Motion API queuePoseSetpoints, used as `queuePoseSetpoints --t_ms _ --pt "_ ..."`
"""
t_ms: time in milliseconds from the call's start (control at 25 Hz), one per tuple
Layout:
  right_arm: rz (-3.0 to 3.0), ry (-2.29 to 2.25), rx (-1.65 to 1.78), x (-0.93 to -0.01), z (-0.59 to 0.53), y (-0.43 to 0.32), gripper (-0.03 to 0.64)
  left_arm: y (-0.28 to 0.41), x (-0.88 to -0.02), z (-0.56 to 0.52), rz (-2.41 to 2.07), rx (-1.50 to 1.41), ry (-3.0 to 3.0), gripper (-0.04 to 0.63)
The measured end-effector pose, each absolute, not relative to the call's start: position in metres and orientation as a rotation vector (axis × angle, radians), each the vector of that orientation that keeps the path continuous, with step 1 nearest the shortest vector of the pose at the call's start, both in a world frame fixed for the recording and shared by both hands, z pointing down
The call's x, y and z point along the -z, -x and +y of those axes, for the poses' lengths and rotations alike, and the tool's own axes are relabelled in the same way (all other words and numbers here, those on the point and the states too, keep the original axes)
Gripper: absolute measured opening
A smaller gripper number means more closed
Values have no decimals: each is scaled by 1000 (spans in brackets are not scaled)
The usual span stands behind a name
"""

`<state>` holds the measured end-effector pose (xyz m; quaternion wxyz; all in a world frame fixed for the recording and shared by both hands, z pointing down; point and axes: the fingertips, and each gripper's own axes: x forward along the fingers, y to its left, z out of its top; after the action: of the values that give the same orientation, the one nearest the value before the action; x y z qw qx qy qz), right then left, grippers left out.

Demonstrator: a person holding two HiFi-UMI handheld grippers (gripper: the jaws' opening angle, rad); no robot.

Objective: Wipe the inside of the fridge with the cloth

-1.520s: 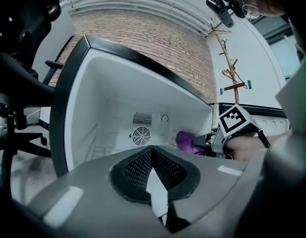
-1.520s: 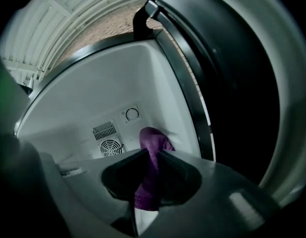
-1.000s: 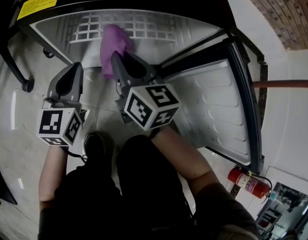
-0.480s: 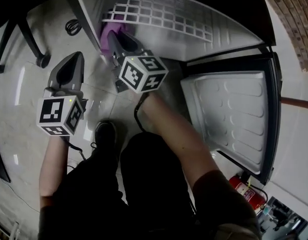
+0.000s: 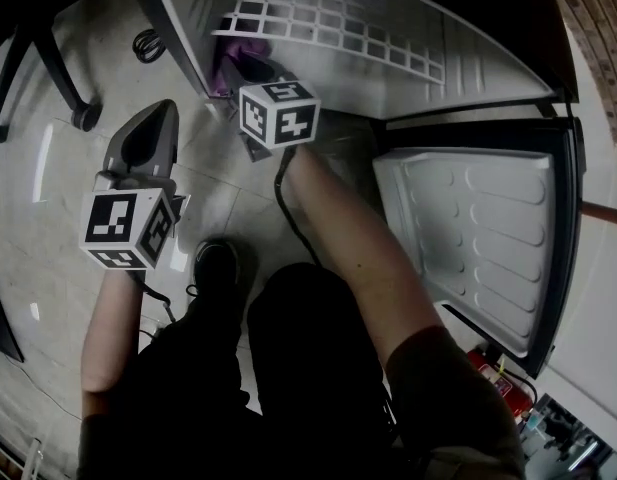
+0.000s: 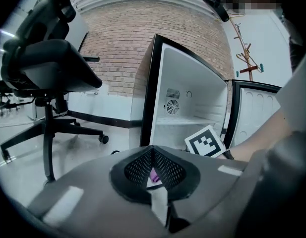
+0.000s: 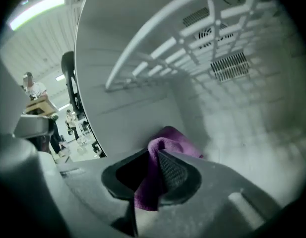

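**Purple cloth goes into the open fridge, clamped in the right tool**

At the far left an office chair (image 5: 50, 63) stands on the pale tiled floor (image 5: 48, 198), its wheeled legs spread. Just to the right of it, the left tool (image 6: 153, 157) hangs above the floor outside the fridge (image 5: 418, 63). Its jaws are drawn together with nothing between them. Below it, the person's dark shoe (image 5: 216, 266) rests on the tiles.

Next along, the right tool (image 7: 153, 155) reaches into the bottom of the fridge, under the white wire shelf (image 5: 328, 23). Its marker cube (image 5: 279, 113) sits at the fridge's mouth. The jaws are clamped on the cloth (image 7: 178, 139), which bunches up past the tips and hangs down between the pads. The cloth is inside the fridge, low down and close to the white left inner wall. Whether it touches the wall is hard to say.

Further right the fridge door (image 5: 478, 248) stands swung wide open, its moulded white lining facing up. Beyond its lower edge lies a red fire extinguisher (image 5: 496, 366).
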<state>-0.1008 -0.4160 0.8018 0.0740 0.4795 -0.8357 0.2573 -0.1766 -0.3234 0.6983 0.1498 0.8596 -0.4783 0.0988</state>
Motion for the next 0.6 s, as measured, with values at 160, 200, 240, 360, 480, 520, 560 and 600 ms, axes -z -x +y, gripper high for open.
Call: queuePoseSetpoints --t_ms 160,200,240,360,480,520,560,600 --pt "-2370 -1401 -770 -832 -414 89 51 167 -709 -326 -1358 -329 -2498 18" --pt "-2394 -1389 -770 -828 -413 89 51 164 -711 -326 -1348 -338 -2506 18" --pt "-2422 -1373 -760 -823 -414 91 51 161 -713 -326 -1337 -342 -2511 18" --pt "-2389 -1304 -692 -827 -418 96 51 153 -718 -326 -1309 -350 -2506 18" --pt "-2286 -1306 -689 -843 -422 82 51 142 -720 -324 -1275 -352 -2502 18" --pt "-2259 -1333 -692 -846 -424 73 51 138 -720 -325 -1264 -351 -2504 18" --pt "-2225 -1363 -689 -848 -425 63 51 134 -721 -326 -1252 -347 -2505 18" --pt "-2182 -1395 -683 -852 -424 50 51 131 -722 -326 -1244 -347 -2511 18"
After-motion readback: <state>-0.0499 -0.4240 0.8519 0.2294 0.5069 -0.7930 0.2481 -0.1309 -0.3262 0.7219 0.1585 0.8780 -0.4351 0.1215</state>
